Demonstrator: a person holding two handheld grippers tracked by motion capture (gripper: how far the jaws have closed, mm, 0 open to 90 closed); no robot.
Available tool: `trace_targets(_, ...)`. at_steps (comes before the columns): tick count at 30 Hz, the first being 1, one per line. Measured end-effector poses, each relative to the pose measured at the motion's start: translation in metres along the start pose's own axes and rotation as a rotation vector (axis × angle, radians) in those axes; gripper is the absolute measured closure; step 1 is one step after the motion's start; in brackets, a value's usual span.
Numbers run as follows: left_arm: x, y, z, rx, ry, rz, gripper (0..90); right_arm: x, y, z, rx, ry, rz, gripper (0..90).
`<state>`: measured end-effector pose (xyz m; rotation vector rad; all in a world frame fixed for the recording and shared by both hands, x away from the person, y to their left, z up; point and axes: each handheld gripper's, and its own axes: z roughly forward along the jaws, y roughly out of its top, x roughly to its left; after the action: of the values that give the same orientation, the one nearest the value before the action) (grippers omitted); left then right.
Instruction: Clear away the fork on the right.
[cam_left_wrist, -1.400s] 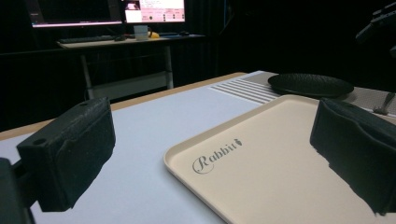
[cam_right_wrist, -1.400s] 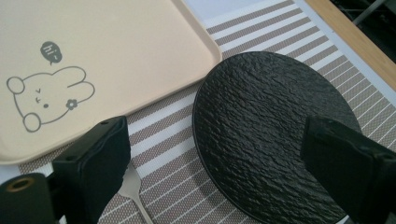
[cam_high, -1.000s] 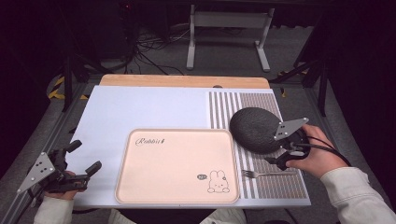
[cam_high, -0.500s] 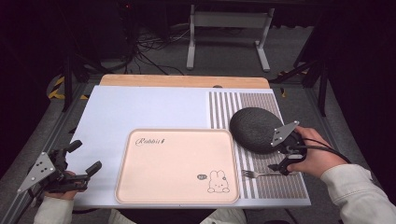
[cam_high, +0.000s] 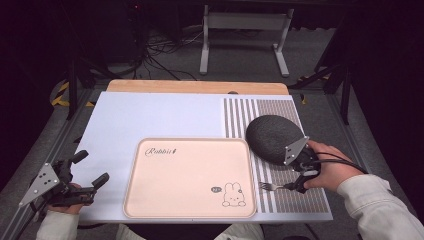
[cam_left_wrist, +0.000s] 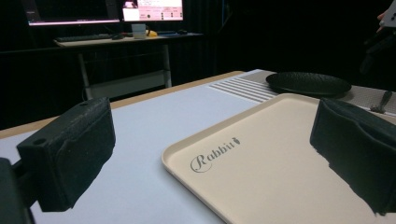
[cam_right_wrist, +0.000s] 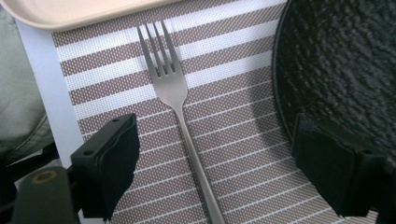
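The right gripper (cam_right_wrist: 215, 168) hung over the fork (cam_right_wrist: 180, 109), jaws wide apart astride its slim steel handle, so this looked like the approach to a pick; next it needed to drop and close squarely. The fork lay on the woven striped mat (cam_high: 295, 195) near the desk's front right corner, between the smooth beige tray (cam_high: 190, 177) and the pebbled black plate (cam_high: 272, 137). The left gripper (cam_high: 90, 175) waited at the front left corner, jaws apart, empty.

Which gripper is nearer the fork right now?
Right. The right gripper is open and straddles the fork handle on the striped placemat. The left gripper sits open at the table's far left, across the beige tray from it.
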<state>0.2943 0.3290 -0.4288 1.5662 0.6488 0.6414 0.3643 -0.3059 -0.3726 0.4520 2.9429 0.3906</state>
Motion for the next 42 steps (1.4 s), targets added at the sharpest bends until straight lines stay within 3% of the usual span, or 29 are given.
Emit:
trace_targets(4,0.0,0.0,0.0,0.0,-0.001,0.0,0.9,0.003,0.001,0.01,0.002,0.035,-0.007,17.8)
trace_targets(12,0.0,0.0,0.001,0.001,-0.002,-0.001,0.9,0.006,-0.004,0.029,0.08,0.086,0.003,22.9)
trace_targets(22,0.0,0.0,0.001,0.002,-0.003,-0.001,0.9,0.011,-0.008,0.042,0.098,0.135,0.021,24.5)
trace_targets(30,0.0,-0.001,0.002,0.001,-0.003,-0.003,0.9,0.01,-0.007,0.044,0.085,0.137,0.024,26.7)
trace_targets(34,0.0,-0.001,0.002,0.001,-0.004,-0.003,0.9,0.01,-0.005,0.044,0.091,0.128,0.016,34.4)
trace_targets(42,-0.001,-0.001,0.002,0.007,-0.006,-0.001,0.9,0.005,0.001,0.041,0.14,0.114,-0.115,64.9)
